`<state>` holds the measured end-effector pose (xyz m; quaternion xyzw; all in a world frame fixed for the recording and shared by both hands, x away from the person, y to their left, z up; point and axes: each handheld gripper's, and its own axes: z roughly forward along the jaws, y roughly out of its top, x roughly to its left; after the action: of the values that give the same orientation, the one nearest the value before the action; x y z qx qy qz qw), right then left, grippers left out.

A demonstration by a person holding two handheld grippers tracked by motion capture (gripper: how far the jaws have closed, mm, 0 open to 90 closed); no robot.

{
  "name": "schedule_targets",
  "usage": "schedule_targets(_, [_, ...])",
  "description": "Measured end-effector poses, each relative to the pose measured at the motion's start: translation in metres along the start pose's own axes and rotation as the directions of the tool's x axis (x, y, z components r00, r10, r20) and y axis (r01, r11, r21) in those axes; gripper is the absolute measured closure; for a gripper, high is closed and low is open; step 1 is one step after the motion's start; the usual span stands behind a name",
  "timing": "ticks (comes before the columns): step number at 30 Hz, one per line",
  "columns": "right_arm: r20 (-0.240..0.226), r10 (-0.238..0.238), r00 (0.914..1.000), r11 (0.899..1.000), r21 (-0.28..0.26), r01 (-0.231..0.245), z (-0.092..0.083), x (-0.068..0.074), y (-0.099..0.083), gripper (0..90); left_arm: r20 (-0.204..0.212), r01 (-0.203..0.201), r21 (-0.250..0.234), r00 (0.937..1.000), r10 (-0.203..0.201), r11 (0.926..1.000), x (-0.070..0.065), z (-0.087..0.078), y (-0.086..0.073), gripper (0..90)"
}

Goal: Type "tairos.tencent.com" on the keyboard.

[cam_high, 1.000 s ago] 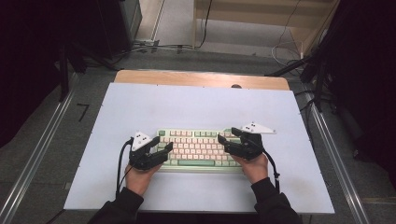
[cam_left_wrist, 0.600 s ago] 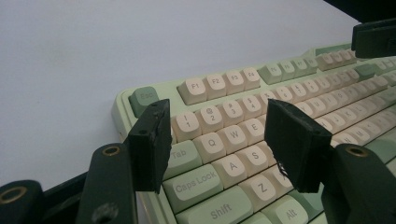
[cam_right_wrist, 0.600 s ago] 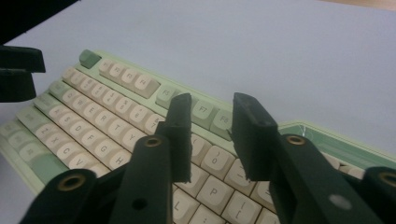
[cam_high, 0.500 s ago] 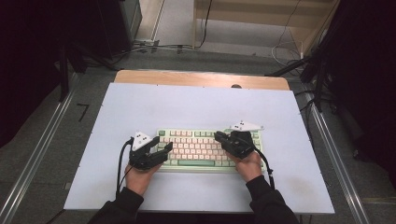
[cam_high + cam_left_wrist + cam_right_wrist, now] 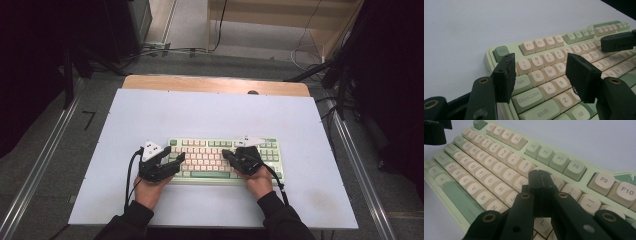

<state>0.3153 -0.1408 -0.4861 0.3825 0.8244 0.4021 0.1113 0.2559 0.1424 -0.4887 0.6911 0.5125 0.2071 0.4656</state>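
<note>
Right tongs point(image 5: 540, 176), just closed empty, hide keyboard point(image 5: 200, 175) keys; left tongs point(image 5: 541, 72) gape.

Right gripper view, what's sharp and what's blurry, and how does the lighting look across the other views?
Right gripper view: the shut right gripper and nearby cream keys of the mint-green keyboard are sharp, far keys soft. Left gripper view: the open left gripper is crisp, the keyboard's far end blurred. High view: the pale blue table is evenly lit, surroundings dark.

High view overhead; both claw views close, sharing keyboard point(image 5: 225, 157).
</note>
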Motion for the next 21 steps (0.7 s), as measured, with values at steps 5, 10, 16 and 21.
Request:
schedule_targets(5, [0.004, -0.007, 1.0000, 1.000, 0.000, 0.007, 0.0005, 0.0003, 0.0001, 87.5, 0.001, -0.002, 0.000, 1.0000, 0.002, 1.0000, -0.0004, 0.0008, -0.0002, 41.7])
schedule_targets(10, [0.006, -0.007, 1.0000, 1.000, 0.005, 0.007, 0.0017, 0.0010, 0.0001, 87.5, -0.001, -0.002, 0.000, 1.0000, 0.002, 1.0000, 0.0000, 0.0004, -0.0002, 41.7])
schedule_targets(16, [0.009, -0.008, 0.9999, 1.000, 0.004, 0.008, 0.0024, 0.0022, 0.0003, 87.5, -0.001, -0.003, 0.004, 1.0000, 0.003, 1.0000, 0.0004, 0.0006, -0.0002, 41.6])
schedule_targets(21, [0.009, -0.012, 0.9999, 1.000, 0.004, 0.012, 0.0028, 0.0029, 0.0006, 87.5, -0.002, -0.002, 0.003, 1.0000, 0.002, 1.0000, 0.0006, 0.0004, -0.0002, 41.6])
